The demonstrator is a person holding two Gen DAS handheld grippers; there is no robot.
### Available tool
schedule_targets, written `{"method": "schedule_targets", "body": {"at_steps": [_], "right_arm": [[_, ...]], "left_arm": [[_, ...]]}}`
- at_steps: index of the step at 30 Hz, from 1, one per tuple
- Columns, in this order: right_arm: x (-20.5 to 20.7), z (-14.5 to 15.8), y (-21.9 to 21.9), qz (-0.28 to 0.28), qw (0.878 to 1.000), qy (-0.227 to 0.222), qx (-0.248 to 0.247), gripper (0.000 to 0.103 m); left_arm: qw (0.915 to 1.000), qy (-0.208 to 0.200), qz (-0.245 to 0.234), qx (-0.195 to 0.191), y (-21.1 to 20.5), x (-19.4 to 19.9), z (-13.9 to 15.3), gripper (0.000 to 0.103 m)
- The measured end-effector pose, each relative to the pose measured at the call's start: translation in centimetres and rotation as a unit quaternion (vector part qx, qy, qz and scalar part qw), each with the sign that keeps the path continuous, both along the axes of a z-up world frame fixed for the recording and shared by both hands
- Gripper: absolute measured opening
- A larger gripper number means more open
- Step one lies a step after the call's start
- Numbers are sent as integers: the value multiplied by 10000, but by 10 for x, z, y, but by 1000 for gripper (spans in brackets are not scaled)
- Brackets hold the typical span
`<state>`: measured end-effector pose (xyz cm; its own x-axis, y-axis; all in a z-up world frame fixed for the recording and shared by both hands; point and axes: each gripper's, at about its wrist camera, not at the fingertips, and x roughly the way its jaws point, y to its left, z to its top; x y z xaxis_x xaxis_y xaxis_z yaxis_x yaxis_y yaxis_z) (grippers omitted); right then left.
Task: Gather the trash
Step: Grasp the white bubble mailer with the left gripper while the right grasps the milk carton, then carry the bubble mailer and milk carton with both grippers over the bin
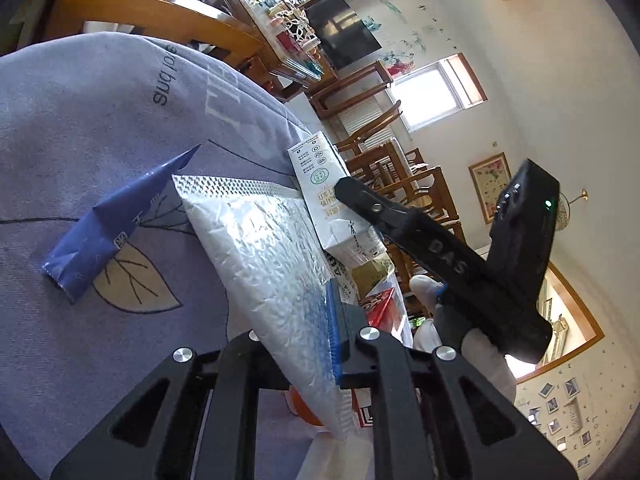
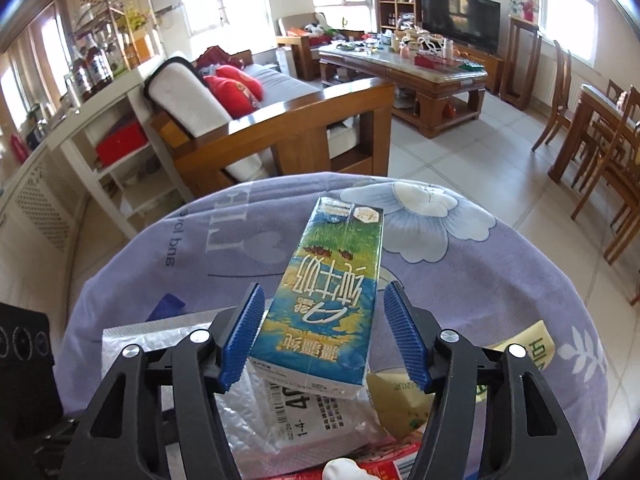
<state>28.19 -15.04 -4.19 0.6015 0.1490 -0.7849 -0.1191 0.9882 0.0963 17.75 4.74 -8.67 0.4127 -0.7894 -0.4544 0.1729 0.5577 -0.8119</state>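
**Left clamped on mailer, right straddling milk carton**

Left to right on the purple-clothed counter [image 2: 460, 280] (print reads "and joy", upside down): crumpled blue wrapper [image 1: 108, 236], silver bubble mailer [image 1: 272, 264], milk carton [image 2: 324, 300] with Chinese lettering lying partly on the mailer, yellow packet [image 2: 404, 404].

Left gripper [image 1: 340, 340]: jaws nearly closed, pinching the mailer's edge. Mailer label shows "1-4-".

Right gripper [image 2: 324, 340]: jaws half open, one blue pad [image 2: 404, 336] each side of the carton; left pad just beside it, contact unclear. Its arm reads "DAS".
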Motion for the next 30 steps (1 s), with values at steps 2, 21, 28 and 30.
{"method": "schedule_targets", "body": {"at_steps": [2,21,28,30], "right_arm": [[2,-1,1,-1,10000,23,-13,51],[-108,66,-55,-186,9923,-904,828,49],[-201,90,-106,-463,9852,-1318,990,49],[-229,93,-122,-567,9834,-1395,1013,49]], "left_arm": [[10000,-57,7,82,1,-2,1,13],[9901,-1341,49,403,-10,-40,47,11],[9829,-1785,-228,390,-34,-77,75,9],[9805,-1908,-245,394,-40,-87,83,8]]}}
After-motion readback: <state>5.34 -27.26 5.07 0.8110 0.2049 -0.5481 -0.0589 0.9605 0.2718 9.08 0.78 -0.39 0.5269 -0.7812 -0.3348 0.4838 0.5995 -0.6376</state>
